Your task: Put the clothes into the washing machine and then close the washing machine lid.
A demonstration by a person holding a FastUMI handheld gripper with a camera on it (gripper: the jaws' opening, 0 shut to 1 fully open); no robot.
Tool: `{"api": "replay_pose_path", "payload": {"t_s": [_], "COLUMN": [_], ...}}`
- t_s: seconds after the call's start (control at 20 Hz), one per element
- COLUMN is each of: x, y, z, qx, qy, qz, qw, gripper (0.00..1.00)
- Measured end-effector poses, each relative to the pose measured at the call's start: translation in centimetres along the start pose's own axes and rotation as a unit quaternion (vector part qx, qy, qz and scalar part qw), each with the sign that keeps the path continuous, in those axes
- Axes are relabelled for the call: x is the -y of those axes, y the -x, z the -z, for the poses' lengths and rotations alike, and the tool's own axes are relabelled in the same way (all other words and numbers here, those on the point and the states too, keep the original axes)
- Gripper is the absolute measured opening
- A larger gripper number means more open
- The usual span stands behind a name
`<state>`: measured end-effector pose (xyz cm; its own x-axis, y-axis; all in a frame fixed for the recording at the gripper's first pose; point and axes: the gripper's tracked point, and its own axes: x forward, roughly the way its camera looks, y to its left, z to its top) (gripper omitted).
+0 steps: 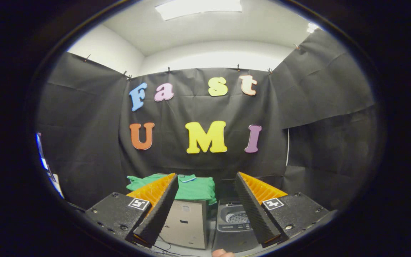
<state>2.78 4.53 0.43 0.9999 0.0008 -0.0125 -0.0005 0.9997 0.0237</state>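
I hold my gripper [205,210] out in front of me with its two fingers spread wide apart and nothing between them. It is released and grasping nothing.

Beyond the fingers, a green shirt [191,187] lies folded flat on top of a pale box [186,223]. My left finger partly covers the shirt's near corner from this angle, but I judge the shirt is well beyond it, not touching. Just to the right of the box stands a small grey washing machine [234,221]. Its lid seems to be raised at the back, against the dark wall, though I cannot make it out clearly. I can see down into the opening, where the ribbed drum [239,217] shows. At the very bottom, a small part of a hand [222,253] is visible, near thin dark cables [164,248] lying on the table.

The task has hardly begun: the shirt is still on the box, and the machine is still open.

What could go wrong, in my judgement: the shirt is soft and folded, so a shallow pinch may catch only the top layer, and it could unfold and trail. A trailing sleeve might hang over the machine's rim and stop the lid from shutting. The opening looks narrow beside the shirt, so a careless drop could land on the control panel. Pushing down hard could also shift the box.
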Motion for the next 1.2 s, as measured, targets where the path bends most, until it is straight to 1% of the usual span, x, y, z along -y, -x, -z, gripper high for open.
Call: {"api": "replay_pose_path", "payload": {"t_s": [0.3,0.55,0.65,0.75,0.85,1.05,1.2], "x": [-5.7,-9.7,-11.1,-12.4,-13.6,-15.6,-16.6], "y": [-3.3,-7.1,-8.9,-11.1,-13.4,-19.0,-23.6], "z": [-1.4,-3.0,-4.0,-3.9,-4.2,-2.4,-0.4], "qx": [-0.004,-0.033,-0.042,-0.06,-0.064,-0.105,-0.158], "qy": [0.002,-0.009,-0.004,0.013,0.019,0.012,0.003], "qz": [-0.004,-0.026,-0.039,-0.05,-0.062,-0.086,-0.099], "qw": [1.0,0.999,0.998,0.997,0.996,0.991,0.982], "gripper": [1.0,1.0,1.0,1.0,1.0,1.0,1.0]}}
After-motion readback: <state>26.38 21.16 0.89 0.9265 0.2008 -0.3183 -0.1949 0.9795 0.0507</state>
